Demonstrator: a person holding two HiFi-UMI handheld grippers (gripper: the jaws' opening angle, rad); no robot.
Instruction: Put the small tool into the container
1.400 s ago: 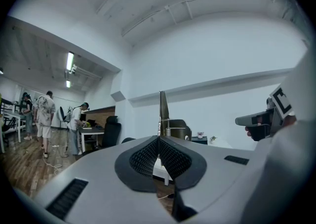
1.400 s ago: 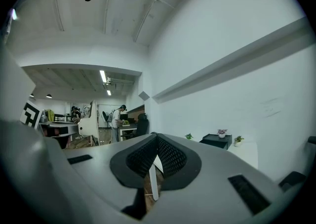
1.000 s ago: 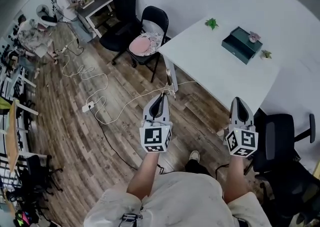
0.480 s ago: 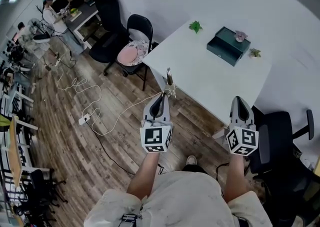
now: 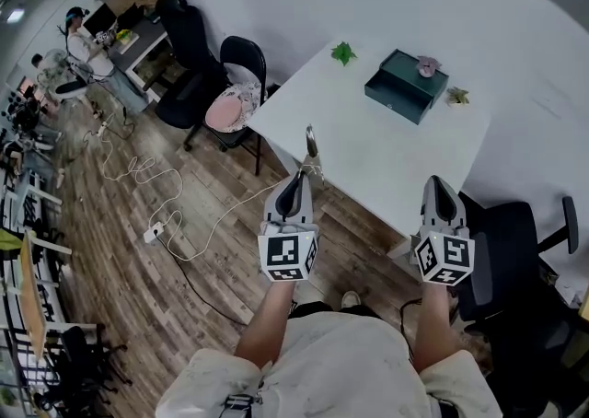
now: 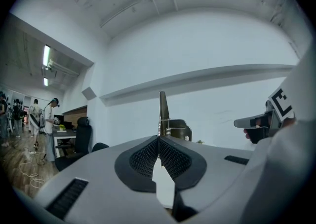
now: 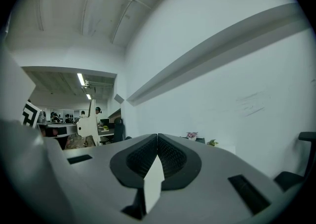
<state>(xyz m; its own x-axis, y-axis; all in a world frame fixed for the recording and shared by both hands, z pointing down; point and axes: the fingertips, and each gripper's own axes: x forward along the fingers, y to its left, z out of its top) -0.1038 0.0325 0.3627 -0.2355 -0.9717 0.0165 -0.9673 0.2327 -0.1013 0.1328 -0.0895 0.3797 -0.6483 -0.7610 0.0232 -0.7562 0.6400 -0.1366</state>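
The left gripper (image 5: pixel 294 179) was pressed together on the small tool (image 5: pixel 311 144), a slim metal piece with a spring at its base. The pads pinched its lower end, so that it stuck out past the jaw tips. In the left gripper view the tool stood upright above the closed jaws. In the head view its long axis ran on along the gripper's own line, toward the white table (image 5: pixel 368 163), and its free end lay over the table's near edge.

The right gripper (image 5: pixel 439 184) was also pressed together, with nothing between its jaws. It was held at the near edge of the table, toward the corner beside a black chair (image 5: pixel 515 250).

The container (image 5: pixel 405 87), a dark green box, sat on the far part of the table close to the wall. From the tool's tip it lay onward across the table and off to the right. It was well apart from the tool, with bare tabletop between. Its long side ran slantwise to the table's edges. Whether its top was open could not be told from the head view.

The right gripper looked somewhat nearer the container, but the left one carried the tool. The coming move likely called for the left gripper to reach forward and rightward over the table.
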